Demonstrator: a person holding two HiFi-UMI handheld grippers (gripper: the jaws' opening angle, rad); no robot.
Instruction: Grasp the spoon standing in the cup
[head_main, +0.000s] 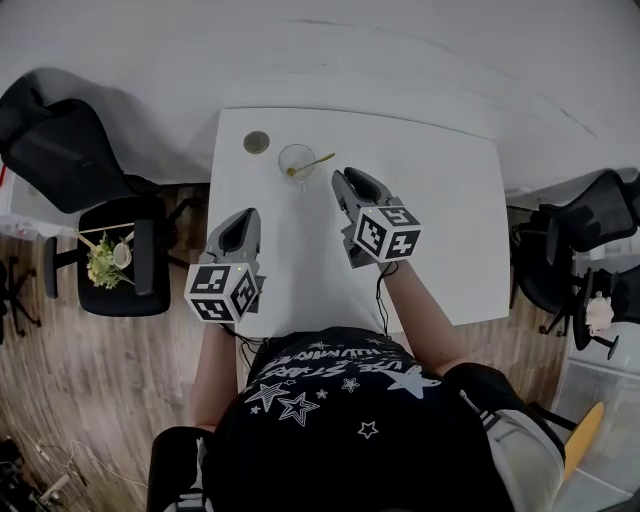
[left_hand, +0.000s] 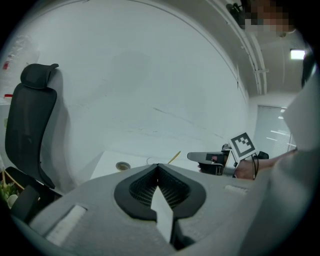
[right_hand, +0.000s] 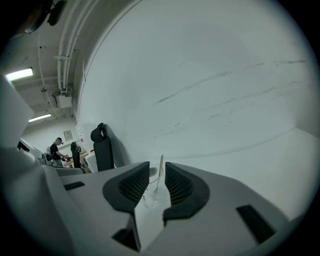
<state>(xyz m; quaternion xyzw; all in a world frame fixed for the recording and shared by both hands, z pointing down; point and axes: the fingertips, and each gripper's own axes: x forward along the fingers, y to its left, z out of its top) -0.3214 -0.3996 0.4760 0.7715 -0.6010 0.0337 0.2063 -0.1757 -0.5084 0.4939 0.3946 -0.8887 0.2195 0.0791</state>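
Bearing of the spoon (head_main: 315, 162) from the two tongs, seen from above and along each pair of jaws. We take the head view as the plan. The clear glass cup (head_main: 296, 160) stands near the far edge of the white counter (head_main: 440, 220), with a small round disc (head_main: 257, 142) just beside it on the left. The spoon stands in the cup, bowl down. Its pale gold handle leans out over the rim toward the right-hand side, that is, toward the right tongs (head_main: 344, 182).

The right tongs are the nearer pair. Their tips lie near the cup, short of it and a little to its right, so the cup sits ahead and slightly leftward of them. The left tongs (head_main: 243, 218) hang farther back, apart from the cup, which lies ahead and to their right.

In the right gripper view we see the jaws standing apart with nothing pressed between them. The cup and the near-upright handle show through the gap, beyond the tips and not yet within them. In the left gripper view the jaws meet at the tips and grip nothing.

We judge that the coming move turns on this alignment. The handle's long axis runs roughly upright across the line of the right jaws, so a straight advance along that line should bring the handle between the pads above the rim. The glass wall close below the handle is the likely obstacle.
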